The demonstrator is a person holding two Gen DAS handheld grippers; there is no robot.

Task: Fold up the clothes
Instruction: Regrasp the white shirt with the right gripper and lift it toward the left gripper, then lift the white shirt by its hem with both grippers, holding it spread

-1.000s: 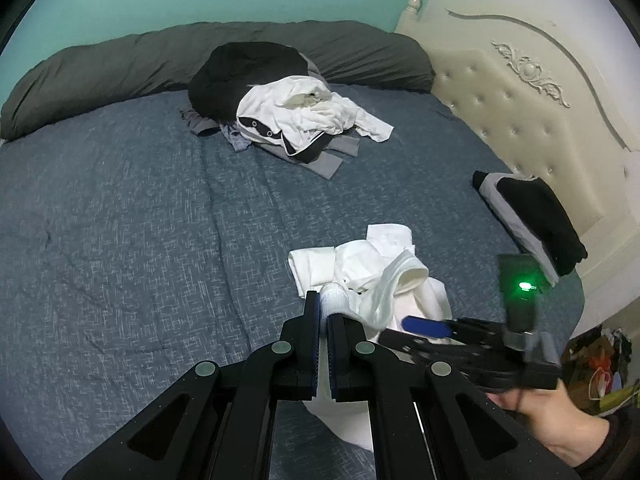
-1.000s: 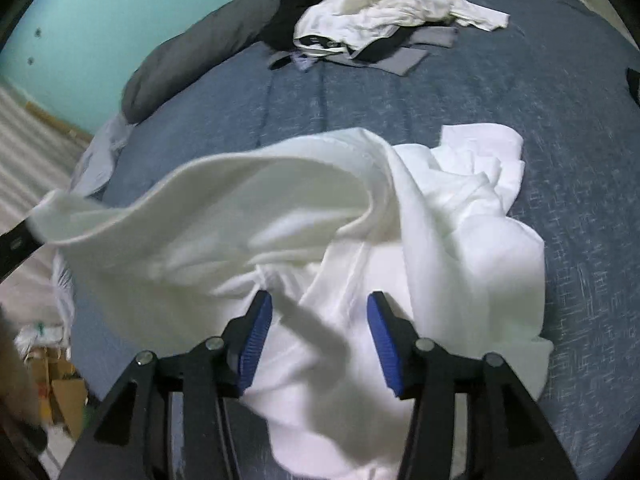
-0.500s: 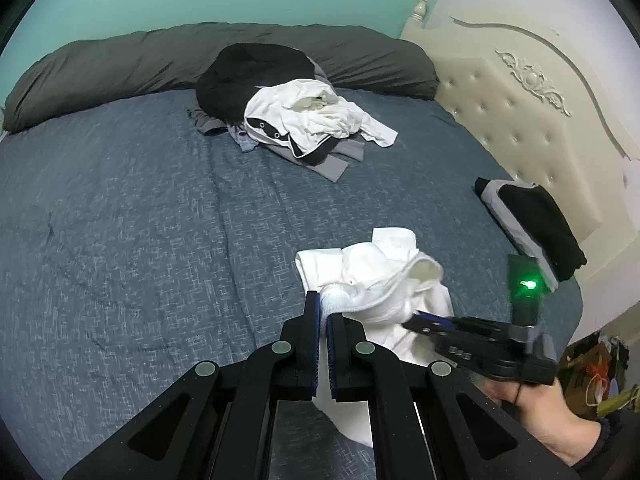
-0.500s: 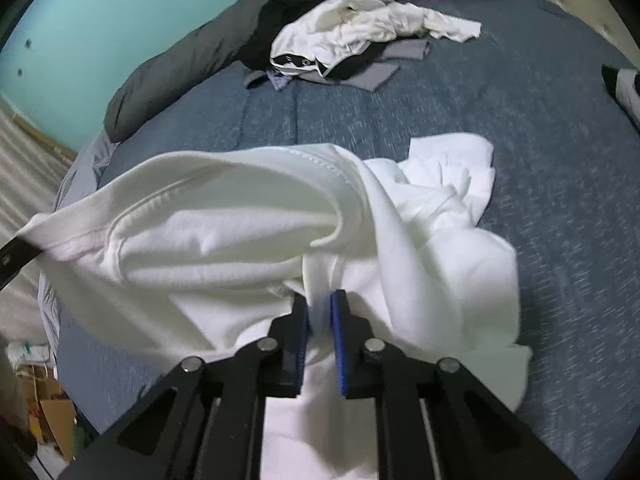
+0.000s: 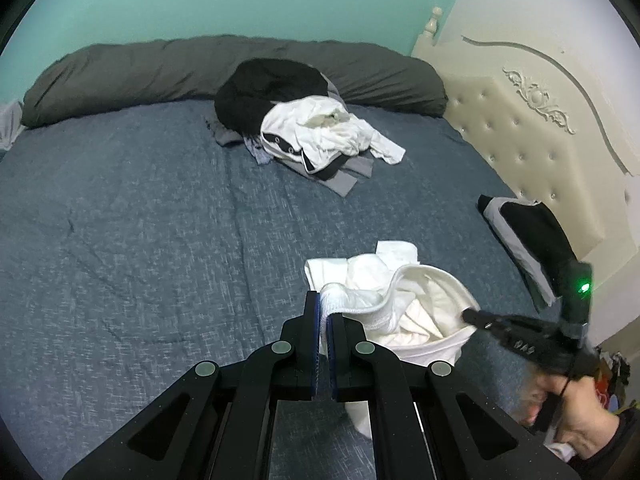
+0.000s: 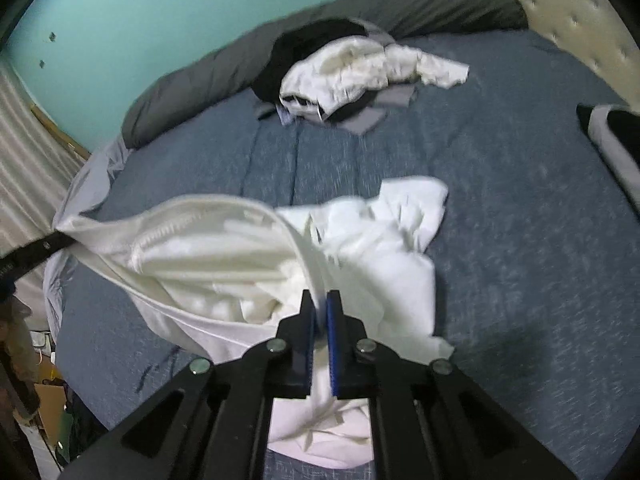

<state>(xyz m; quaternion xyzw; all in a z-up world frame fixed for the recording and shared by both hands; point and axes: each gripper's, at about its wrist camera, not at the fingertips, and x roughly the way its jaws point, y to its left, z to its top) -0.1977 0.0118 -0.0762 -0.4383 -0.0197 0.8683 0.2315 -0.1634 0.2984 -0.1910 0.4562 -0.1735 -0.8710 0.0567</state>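
A shirt (image 5: pixel 404 304) lay near the bed's (image 5: pixel 140 232) front edge, toward its right side. A clothes pile (image 5: pixel 308 132) sat well behind it, against the bolster (image 5: pixel 132 68) along the far edge. A folded garment (image 5: pixel 524 236) rested at the right edge, beside the headboard (image 5: pixel 532 128).

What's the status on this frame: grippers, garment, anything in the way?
Left gripper and right gripper both shut on the white garment, its edge stretched between them. Bed ahead bare; clothes pile far off.
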